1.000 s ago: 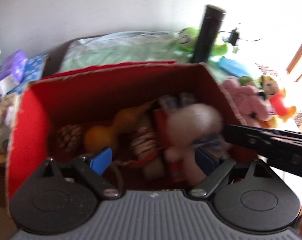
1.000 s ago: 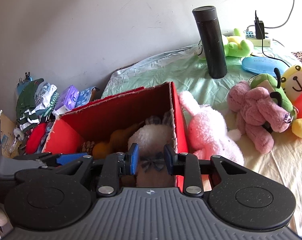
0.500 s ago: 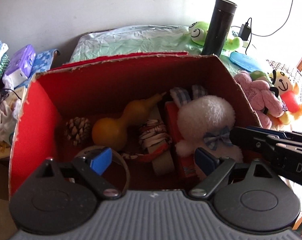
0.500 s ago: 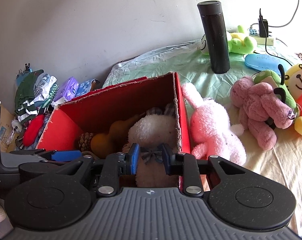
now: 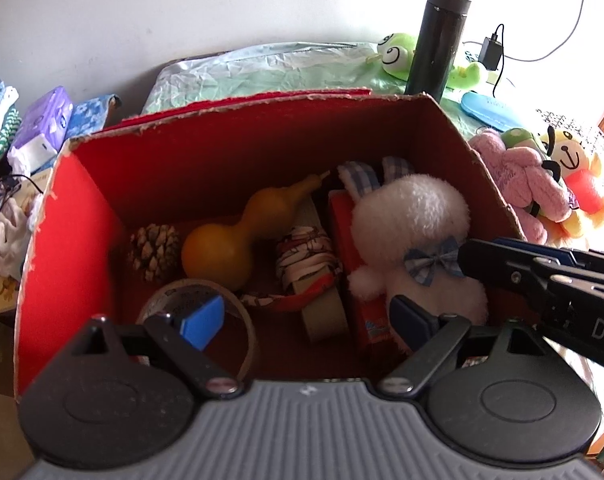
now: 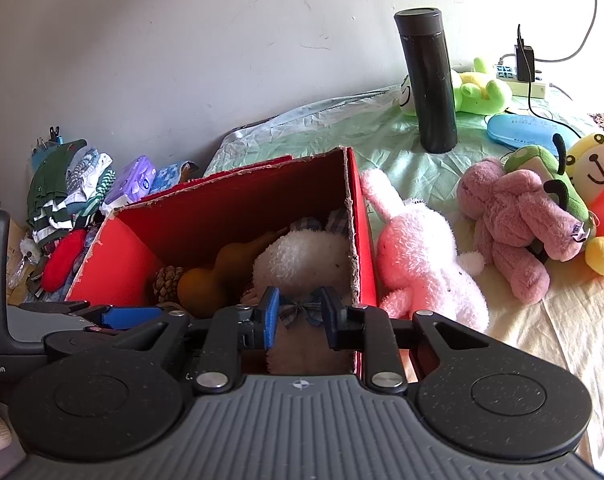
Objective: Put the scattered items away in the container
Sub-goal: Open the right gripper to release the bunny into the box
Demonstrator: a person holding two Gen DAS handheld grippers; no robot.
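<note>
- Red cardboard box (image 5: 81, 216): the container, open at the top, standing on the bed; both grippers hang over its near edge.
- Right gripper (image 6: 297, 316): its fingers stand narrowly apart on either side of the white plush toy (image 5: 414, 216), level with the checked bow (image 6: 299, 312). Whether the pads are pressing the plush or have just let go cannot be told from this angle; the toy appears to rest on the box contents under its own weight.
- Left gripper (image 5: 302, 320): jaws spread wide, holding nothing, poised above the box's near-left corner, probably waiting while the right side finishes the placement.
- Box contents, left to right: a pine cone (image 5: 153, 246), a yellow gourd (image 5: 229, 240) with its neck pointing to the back wall, a tape roll (image 5: 197, 296) by the near wall, a patterned bundle (image 5: 306, 260), a red packet (image 5: 342, 240) and the white plush toy, which fills the right end.
- Items left outside, on the bed to the right of the box: a pink rabbit plush (image 6: 418, 256) touching the box's outer wall, a mauve plush (image 6: 518, 216), a yellow plush (image 6: 598, 184), a green frog plush (image 6: 478, 88), a blue case (image 6: 522, 132) and an upright black flask (image 6: 430, 80).
- The pink rabbit plush, being nearest, is the likely next item.
</note>
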